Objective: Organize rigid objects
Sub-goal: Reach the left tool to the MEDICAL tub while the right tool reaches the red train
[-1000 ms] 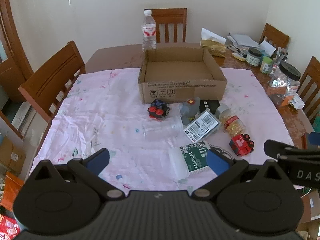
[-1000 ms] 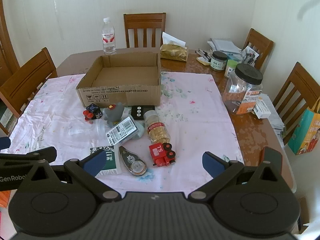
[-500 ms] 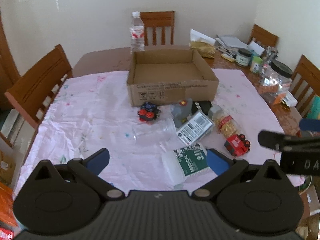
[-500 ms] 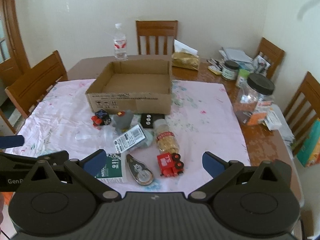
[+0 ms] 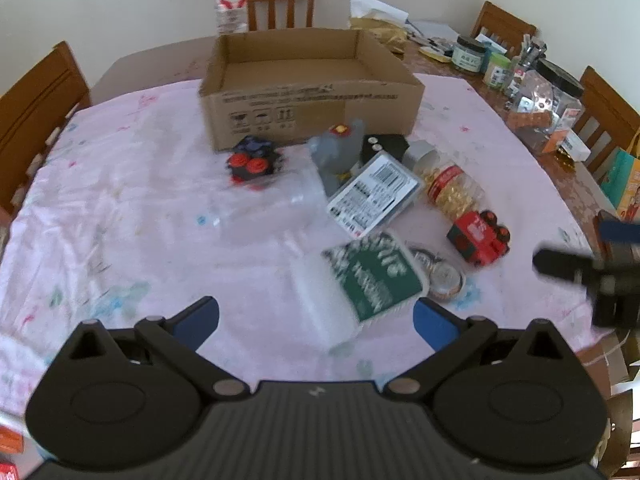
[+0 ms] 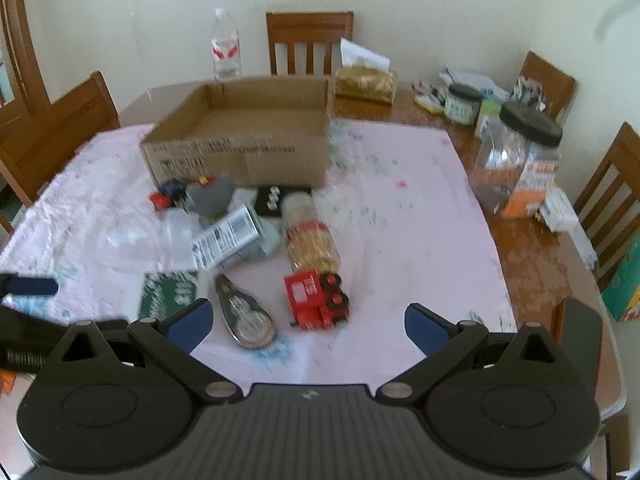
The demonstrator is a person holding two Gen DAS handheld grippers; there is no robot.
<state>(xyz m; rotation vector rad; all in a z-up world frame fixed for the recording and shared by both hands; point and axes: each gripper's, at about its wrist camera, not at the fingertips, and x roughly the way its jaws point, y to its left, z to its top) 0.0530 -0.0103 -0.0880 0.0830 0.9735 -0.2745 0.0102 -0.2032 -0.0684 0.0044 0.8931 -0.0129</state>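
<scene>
Hovering over the tabletop [image 5: 120, 184] with both pairs of fingers spread wide and holding nothing, the left gripper [image 5: 316, 316] and right gripper [image 6: 306, 320] are seemingly approaching a first pick. Just ahead of the left fingers is lying the green-labelled white plastic box [image 5: 356, 276], the red toy train [image 6: 316, 294] just ahead of the right fingers; the next move is calling for closing on one and carrying it to the open brown cardboard box [image 5: 312, 92] farther ahead.

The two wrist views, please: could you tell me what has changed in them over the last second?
Both claws have advanced toward the clutter: the left claw now hangs over the green medical pack, the right claw nearer the red toy train. Nothing was grasped or released. Both stay open, the items unmoved, the cardboard box empty.
</scene>
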